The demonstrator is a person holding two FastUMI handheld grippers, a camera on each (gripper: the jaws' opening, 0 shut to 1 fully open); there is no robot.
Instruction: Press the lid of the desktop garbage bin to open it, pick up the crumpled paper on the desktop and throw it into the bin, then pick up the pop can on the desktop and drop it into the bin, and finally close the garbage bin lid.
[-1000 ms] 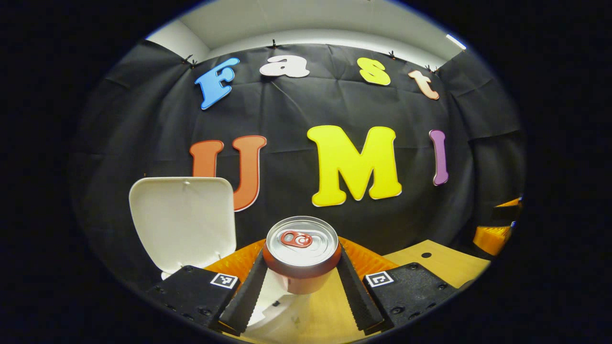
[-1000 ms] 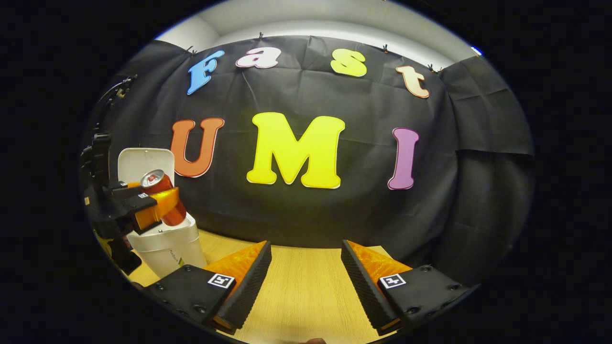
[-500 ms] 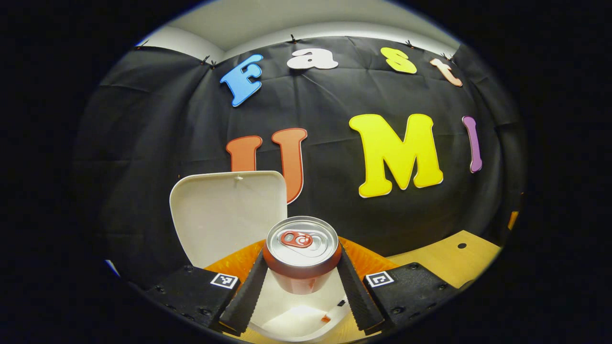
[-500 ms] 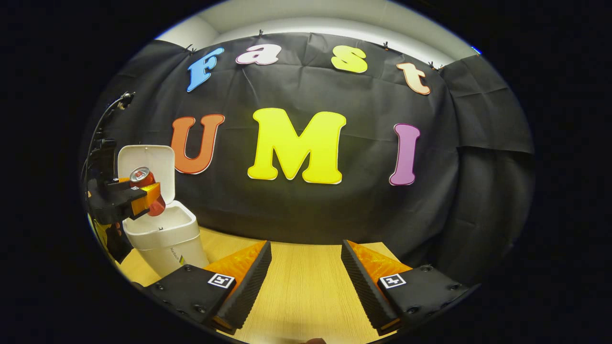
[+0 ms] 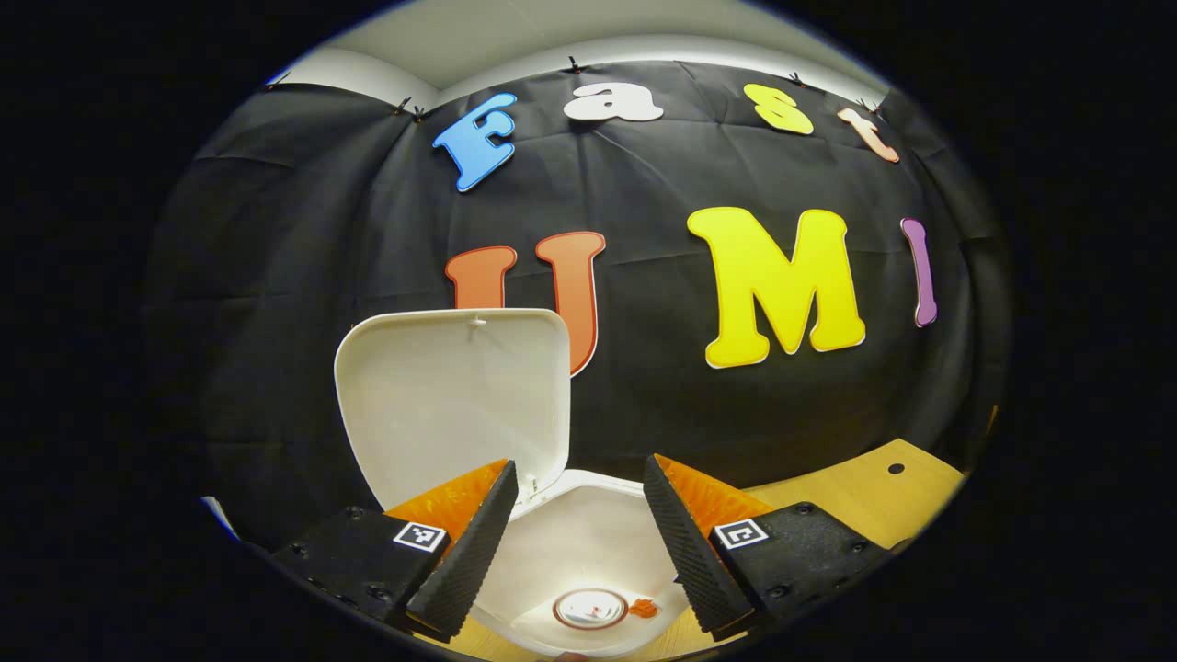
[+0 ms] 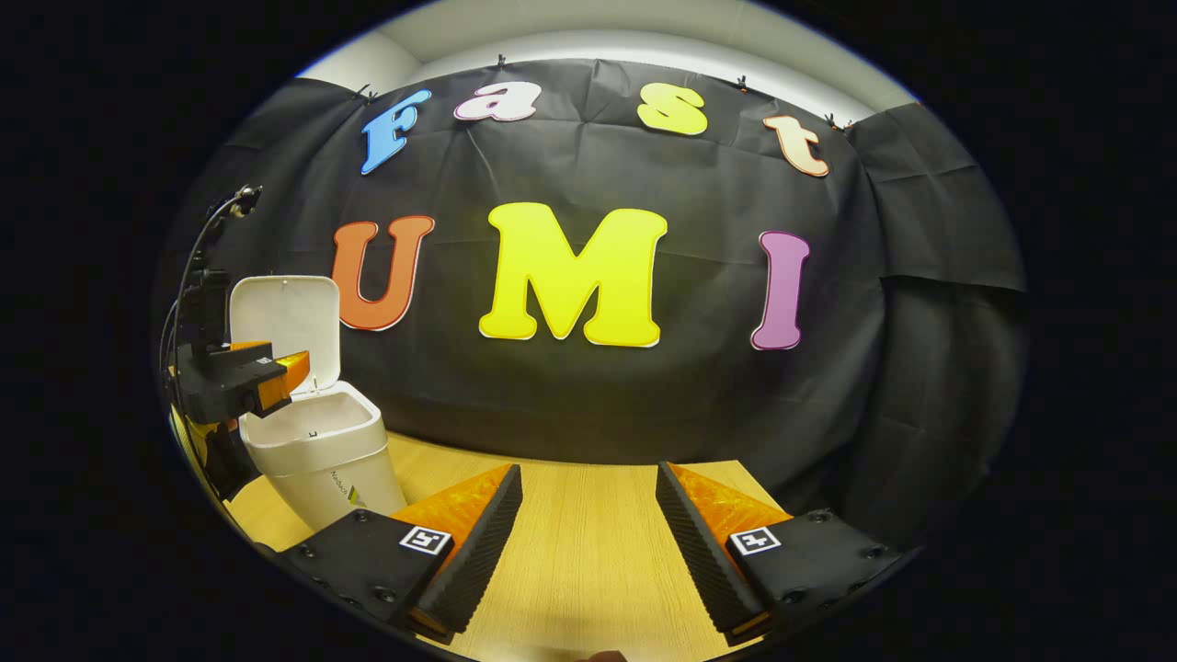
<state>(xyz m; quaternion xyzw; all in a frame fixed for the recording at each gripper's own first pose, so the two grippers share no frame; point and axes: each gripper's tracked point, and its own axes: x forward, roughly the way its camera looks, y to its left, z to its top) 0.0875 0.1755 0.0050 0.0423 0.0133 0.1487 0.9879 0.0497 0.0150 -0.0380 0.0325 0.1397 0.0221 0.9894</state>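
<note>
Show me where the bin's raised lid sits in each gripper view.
Left gripper view: lid stands upright left of centre, just beyond the left tongs.
Right gripper view: lid far left, small, above the bin.
Shared landmark: the wooden desktop.

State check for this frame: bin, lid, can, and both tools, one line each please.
garbage bin: upright on the desk, mouth open.
lid: raised, standing up behind the opening.
pop can: inside the bin, at the bottom.
left tool: open, empty, over the bin's mouth.
right tool: open, empty, above the desk.
</note>
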